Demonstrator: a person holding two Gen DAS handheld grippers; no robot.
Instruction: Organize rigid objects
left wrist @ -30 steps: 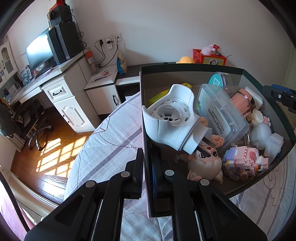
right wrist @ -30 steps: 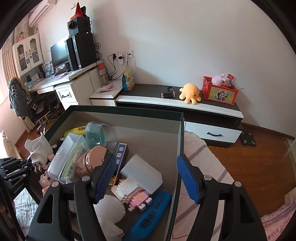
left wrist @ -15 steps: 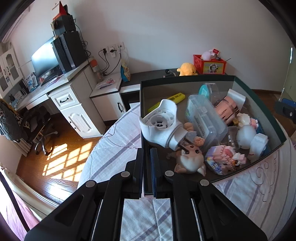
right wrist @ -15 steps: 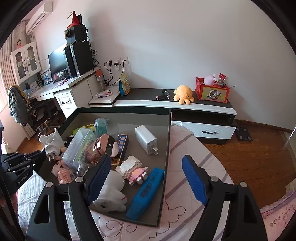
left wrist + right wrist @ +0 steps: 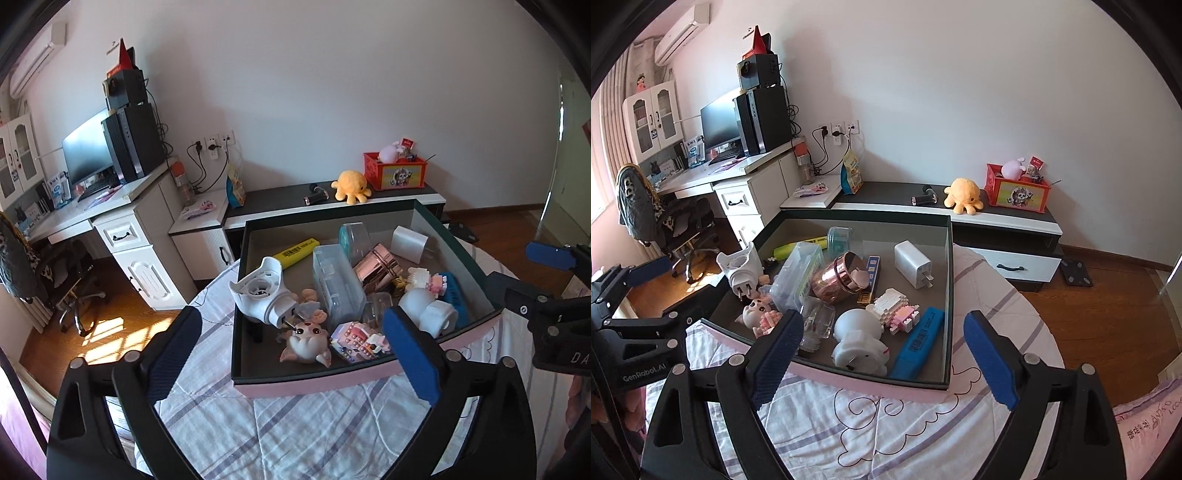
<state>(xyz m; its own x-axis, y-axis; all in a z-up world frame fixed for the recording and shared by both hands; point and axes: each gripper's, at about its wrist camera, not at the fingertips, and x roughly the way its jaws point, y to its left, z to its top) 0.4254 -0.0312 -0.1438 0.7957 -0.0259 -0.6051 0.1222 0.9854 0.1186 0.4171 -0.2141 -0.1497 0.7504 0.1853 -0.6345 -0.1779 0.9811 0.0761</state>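
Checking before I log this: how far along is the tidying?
Done: the small items, like the white charger and blue case, sit inside the box on the bed. In hand: nothing; both hand-held grippers are opening, empty. Left: nothing obvious.

Left tool (image 5: 291, 354): one second ago clamped shut on the near-left rim of the box (image 5: 314, 380); jaws now opening, spread wide, nothing between the pads, rim released. Tool has drawn back and risen; box appears farther off and whole in the left wrist view.

Right tool (image 5: 882, 354): jaws were partly apart, straddling the box's right wall; now opening wider and pulled back clear of the box.

White charger (image 5: 913, 264): was tilted against the block figure (image 5: 895, 308); now lies apart from it.
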